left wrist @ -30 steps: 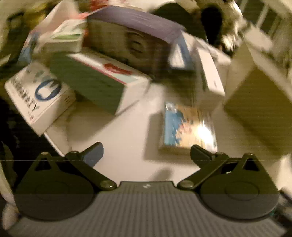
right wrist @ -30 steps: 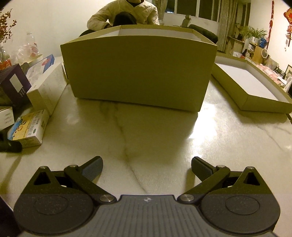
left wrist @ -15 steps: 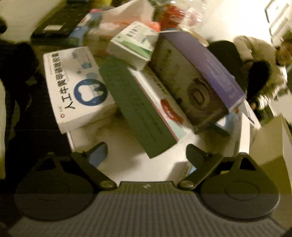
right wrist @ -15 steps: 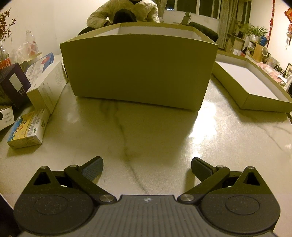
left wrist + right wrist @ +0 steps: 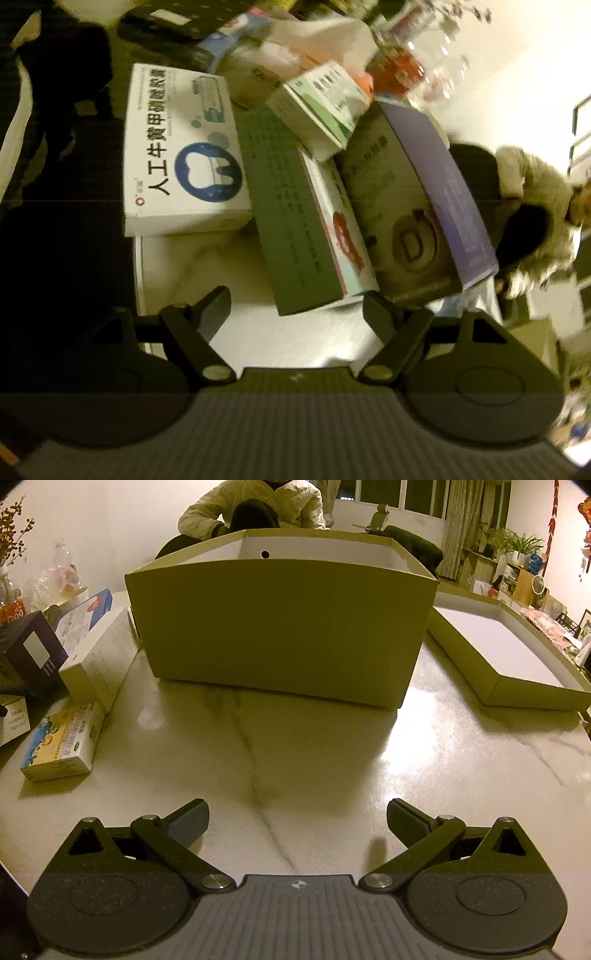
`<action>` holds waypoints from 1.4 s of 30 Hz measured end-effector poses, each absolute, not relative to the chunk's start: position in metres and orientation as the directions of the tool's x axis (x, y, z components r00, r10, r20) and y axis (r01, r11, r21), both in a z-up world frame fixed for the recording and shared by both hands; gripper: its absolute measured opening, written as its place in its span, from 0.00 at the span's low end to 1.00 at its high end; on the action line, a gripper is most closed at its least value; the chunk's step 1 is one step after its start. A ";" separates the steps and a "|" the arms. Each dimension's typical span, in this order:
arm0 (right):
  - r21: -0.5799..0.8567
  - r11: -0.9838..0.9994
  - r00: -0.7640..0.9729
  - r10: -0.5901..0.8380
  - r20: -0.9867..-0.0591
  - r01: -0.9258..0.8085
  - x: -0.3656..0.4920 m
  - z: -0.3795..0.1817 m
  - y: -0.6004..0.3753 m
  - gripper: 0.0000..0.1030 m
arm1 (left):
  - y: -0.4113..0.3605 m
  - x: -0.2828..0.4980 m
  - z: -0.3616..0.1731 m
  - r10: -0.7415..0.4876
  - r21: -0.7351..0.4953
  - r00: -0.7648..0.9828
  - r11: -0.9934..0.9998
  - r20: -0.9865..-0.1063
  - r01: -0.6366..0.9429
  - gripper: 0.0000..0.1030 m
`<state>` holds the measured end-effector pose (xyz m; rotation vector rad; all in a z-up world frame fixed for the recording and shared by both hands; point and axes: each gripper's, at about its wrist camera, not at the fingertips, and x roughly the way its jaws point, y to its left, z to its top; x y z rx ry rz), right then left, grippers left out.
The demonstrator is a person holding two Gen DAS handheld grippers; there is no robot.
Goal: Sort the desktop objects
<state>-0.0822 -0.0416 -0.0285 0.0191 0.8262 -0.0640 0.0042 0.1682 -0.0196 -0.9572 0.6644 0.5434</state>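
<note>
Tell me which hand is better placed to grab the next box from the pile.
Left. The left gripper faces the pile, its jaws closing with the green box end just ahead. The right gripper hangs open over bare table, pile off to its side.

Counts: two hand-held grippers, left one (image 5: 295,301) and right one (image 5: 297,814), one per wrist view. Left view had four clearly separate cartons in the pile: one white carton with a blue tooth logo (image 5: 184,155), one green-sided carton (image 5: 291,225), one purple carton (image 5: 417,210), one small green-and-white carton (image 5: 321,107); more clutter behind was too blurred to count. Right view had one big open cardboard box (image 5: 284,627), one shallow lid (image 5: 509,657), one small yellow-and-blue carton (image 5: 61,742), one long white carton (image 5: 101,657), one blue-and-white carton (image 5: 86,613). One marble counter (image 5: 314,760). One seated person (image 5: 255,507).
</note>
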 end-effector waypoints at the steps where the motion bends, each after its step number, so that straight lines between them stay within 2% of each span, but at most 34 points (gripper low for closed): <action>1: -0.007 0.998 0.677 -0.050 -0.734 0.066 -0.082 -0.028 -0.042 1.00 | 0.168 0.003 -0.020 0.132 -0.562 0.681 0.465 -0.720 -0.684 0.77; 5: -0.003 0.998 0.680 -0.050 -0.732 0.069 -0.083 -0.027 -0.043 1.00 | 0.170 0.003 -0.022 0.128 -0.588 0.690 0.428 -0.713 -0.686 0.77; 12: 0.002 0.997 0.682 -0.048 -0.730 0.072 -0.083 -0.026 -0.042 1.00 | 0.171 0.000 -0.025 0.154 -0.630 0.707 0.354 -0.690 -0.692 0.86; 16: 0.000 0.998 0.681 -0.043 -0.731 0.063 -0.082 -0.027 -0.039 1.00 | 0.170 0.005 -0.025 0.201 -0.626 0.705 0.343 -0.680 -0.701 0.86; 17: 0.000 0.998 0.681 -0.041 -0.731 0.060 -0.082 -0.027 -0.039 1.00 | 0.171 0.005 -0.026 0.210 -0.625 0.704 0.341 -0.678 -0.703 0.85; 19: -0.001 0.998 0.681 -0.040 -0.731 0.058 -0.082 -0.027 -0.038 1.00 | 0.171 0.007 -0.026 0.215 -0.624 0.704 0.338 -0.677 -0.704 0.74; 20: -0.001 0.998 0.681 -0.040 -0.731 0.058 -0.082 -0.027 -0.038 1.00 | 0.172 0.007 -0.027 0.209 -0.630 0.708 0.337 -0.675 -0.700 0.73; 22: -0.001 0.998 0.681 -0.042 -0.731 0.060 -0.081 -0.026 -0.039 1.00 | 0.172 0.006 -0.027 0.197 -0.650 0.730 0.346 -0.654 -0.677 0.56; 24: 0.002 0.998 0.680 -0.043 -0.732 0.064 -0.081 -0.027 -0.039 1.00 | 0.170 0.005 -0.024 0.193 -0.660 0.749 0.369 -0.634 -0.654 0.46; 35: 0.004 0.998 0.685 -0.039 -0.728 0.062 -0.082 -0.025 -0.039 1.00 | 0.157 -0.007 -0.007 0.223 -0.587 0.727 0.461 -0.650 -0.666 0.41; 42: 0.004 0.998 0.692 -0.037 -0.721 0.057 -0.084 -0.023 -0.037 1.00 | 0.147 -0.014 0.004 0.179 -0.560 0.730 0.531 -0.659 -0.636 0.38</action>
